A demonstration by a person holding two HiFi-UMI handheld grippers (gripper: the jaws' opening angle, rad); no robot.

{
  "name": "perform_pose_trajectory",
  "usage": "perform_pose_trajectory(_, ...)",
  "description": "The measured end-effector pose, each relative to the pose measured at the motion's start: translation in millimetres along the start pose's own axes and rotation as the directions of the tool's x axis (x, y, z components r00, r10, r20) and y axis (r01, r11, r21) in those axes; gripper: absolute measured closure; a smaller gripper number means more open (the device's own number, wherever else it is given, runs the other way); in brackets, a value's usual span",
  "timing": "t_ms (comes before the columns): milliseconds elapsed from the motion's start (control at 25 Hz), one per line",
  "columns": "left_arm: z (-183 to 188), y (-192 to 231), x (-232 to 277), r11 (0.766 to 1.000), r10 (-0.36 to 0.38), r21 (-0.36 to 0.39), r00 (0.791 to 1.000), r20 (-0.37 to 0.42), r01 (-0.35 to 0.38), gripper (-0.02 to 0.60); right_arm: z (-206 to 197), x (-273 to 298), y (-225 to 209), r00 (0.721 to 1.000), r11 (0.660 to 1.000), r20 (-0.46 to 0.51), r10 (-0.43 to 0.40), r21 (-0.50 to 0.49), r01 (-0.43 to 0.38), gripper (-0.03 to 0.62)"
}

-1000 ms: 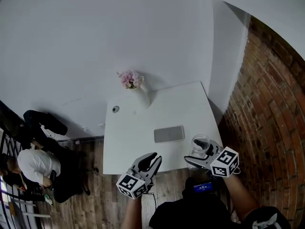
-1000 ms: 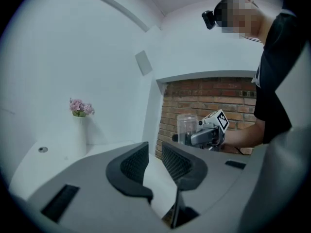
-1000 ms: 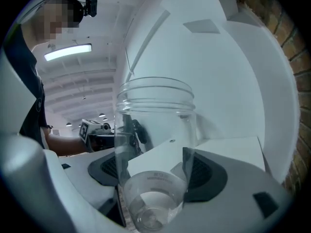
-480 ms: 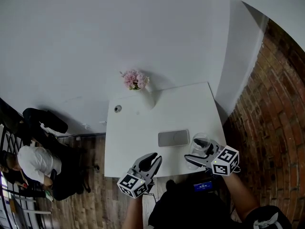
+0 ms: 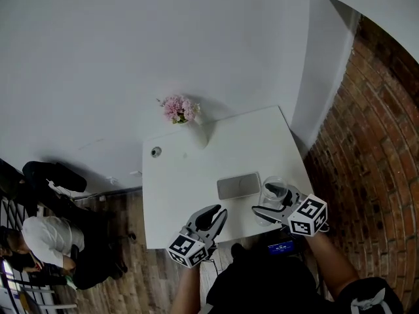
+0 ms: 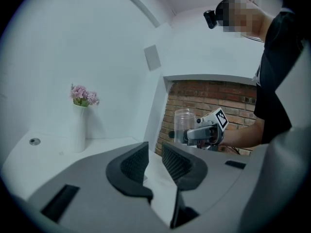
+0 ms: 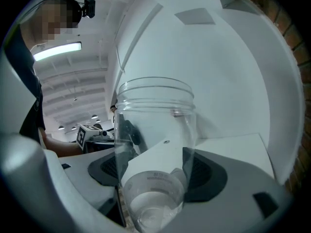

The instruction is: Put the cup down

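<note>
A clear plastic cup (image 5: pixel 273 191) stands upright between the jaws of my right gripper (image 5: pixel 273 206), which is shut on its lower part. In the right gripper view the cup (image 7: pixel 155 144) fills the middle and both dark pads press its sides. It hangs over the near right part of the white table (image 5: pixel 190 175), just right of a grey flat pad (image 5: pixel 238 185). My left gripper (image 5: pixel 213 218) is at the table's near edge. Its jaws (image 6: pixel 154 161) stand a little apart with nothing between them. From there the cup (image 6: pixel 184 125) shows to the right.
A white vase (image 5: pixel 195 133) of pink flowers (image 5: pixel 179 108) stands at the table's far edge, and a small round disc (image 5: pixel 156 152) lies at the far left corner. A brick wall (image 5: pixel 366 149) runs along the right. A person sits on the floor at the left (image 5: pixel 49 237).
Both grippers have moved forward from in front of the table to over its near edge. The cup has travelled with the right gripper, still upright in the same grip.
</note>
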State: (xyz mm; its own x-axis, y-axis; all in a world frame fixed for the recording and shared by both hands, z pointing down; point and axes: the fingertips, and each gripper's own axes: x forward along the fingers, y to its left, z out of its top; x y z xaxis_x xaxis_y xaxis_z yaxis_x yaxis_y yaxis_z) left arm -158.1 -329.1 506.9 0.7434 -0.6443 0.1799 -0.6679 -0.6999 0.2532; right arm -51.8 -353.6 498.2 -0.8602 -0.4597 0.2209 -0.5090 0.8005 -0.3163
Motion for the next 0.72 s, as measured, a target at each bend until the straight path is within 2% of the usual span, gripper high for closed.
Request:
perform_pose_trajectory(200,-4,-1,1,1.000,-0.026,0.011,0.999,-0.020,0.027,0.489,-2,1,4,1.000,1.000,-0.008,-0.011,-0.005,0.011,0.232)
perform_pose_trajectory(720,3,1,-2,0.999,-0.040,0.006,0.999,0.004,0.040,0.489,5,8,12,1.000,0.999,-0.007,0.007,-0.033,-0.007,0.232)
